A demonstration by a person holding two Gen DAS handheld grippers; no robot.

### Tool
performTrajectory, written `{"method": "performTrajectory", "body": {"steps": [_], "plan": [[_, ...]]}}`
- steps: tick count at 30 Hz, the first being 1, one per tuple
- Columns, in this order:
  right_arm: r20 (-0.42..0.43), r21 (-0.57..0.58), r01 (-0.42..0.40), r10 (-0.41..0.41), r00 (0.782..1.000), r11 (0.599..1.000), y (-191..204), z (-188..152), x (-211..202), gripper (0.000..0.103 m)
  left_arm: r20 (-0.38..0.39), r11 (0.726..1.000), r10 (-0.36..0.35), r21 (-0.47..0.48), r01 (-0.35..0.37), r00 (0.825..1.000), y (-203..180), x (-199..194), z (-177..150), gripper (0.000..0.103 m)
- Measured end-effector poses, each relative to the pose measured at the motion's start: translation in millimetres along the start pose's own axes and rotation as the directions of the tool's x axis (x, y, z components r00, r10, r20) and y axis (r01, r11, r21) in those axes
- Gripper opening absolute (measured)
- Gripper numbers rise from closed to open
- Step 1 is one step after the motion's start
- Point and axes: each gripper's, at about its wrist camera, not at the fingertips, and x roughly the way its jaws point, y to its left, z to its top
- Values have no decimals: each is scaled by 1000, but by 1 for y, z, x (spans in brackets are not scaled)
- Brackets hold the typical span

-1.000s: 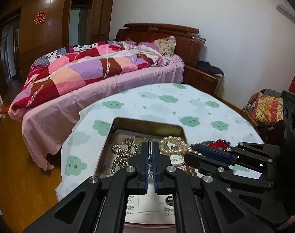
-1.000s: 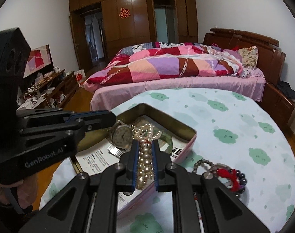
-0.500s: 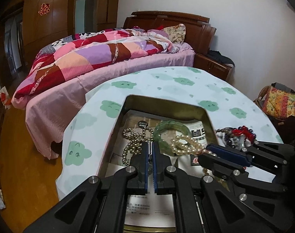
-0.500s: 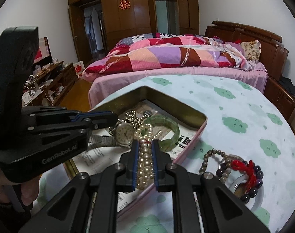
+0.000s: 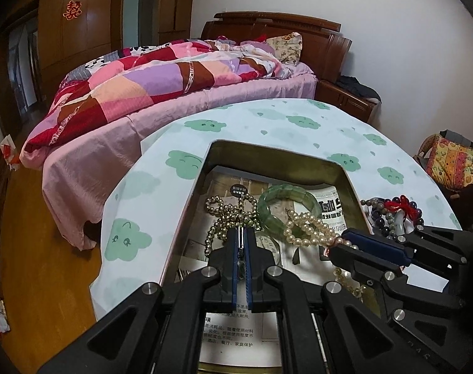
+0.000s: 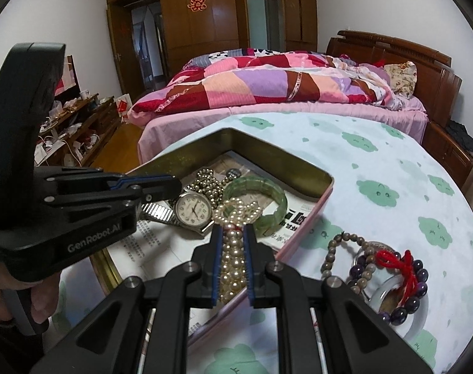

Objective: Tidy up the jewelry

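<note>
Here both claws [image 5: 242,232] [image 6: 233,229] tilt down over tin [image 6: 267,159].

I bring both grippers lower toward the gold-walled rectangular metal tin [image 5: 345,171]. The white pearl strand [image 6: 234,265] clamped in my right gripper [image 6: 233,268] now trails into the tin, its loose end draped by the green jade bangle [image 5: 286,205] at two o'clock of my left gripper [image 5: 242,268].

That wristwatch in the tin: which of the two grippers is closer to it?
Left. The left gripper hovers shut right beside the wristwatch, above its metal band. The right gripper, clamped on the pearl necklace, sits just past the watch's other side.
</note>
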Motion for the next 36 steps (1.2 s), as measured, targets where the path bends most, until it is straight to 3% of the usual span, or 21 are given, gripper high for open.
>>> {"method": "performTrajectory", "body": {"steps": [11,12,14,15,16,23,30,36], "plan": [[8,-4,3,-3,1000,1000,0,-1,0,17,19,998,37,54,-38,999,-13,-5,2,6],[11,1,2,-2,1000,1000,-1,-1,-1,18,23,997,45,55,-46,999,-14,-7,2,13],[17,7,-1,1,1000,1000,-2,-1,-2,22,39,997,47,59,-49,998,-15,-11,2,36],[25,7,-2,2,1000,1000,-2,-1,-3,28,54,997,56,58,-59,997,-16,-14,2,57],[32,3,0,0,1000,1000,-1,-2,-4,33,80,996,74,52,-78,994,-16,-18,2,64],[43,-12,16,-15,999,1000,3,-2,-5,42,85,996,83,25,-86,993,-12,-19,6,66],[69,21,35,-36,997,999,-3,-2,-10,65,86,996,91,4,-92,992,-12,-21,6,66],[90,85,40,-47,995,996,-24,-2,-26,65,96,995,102,-12,-101,990,-15,-29,7,66]]}}
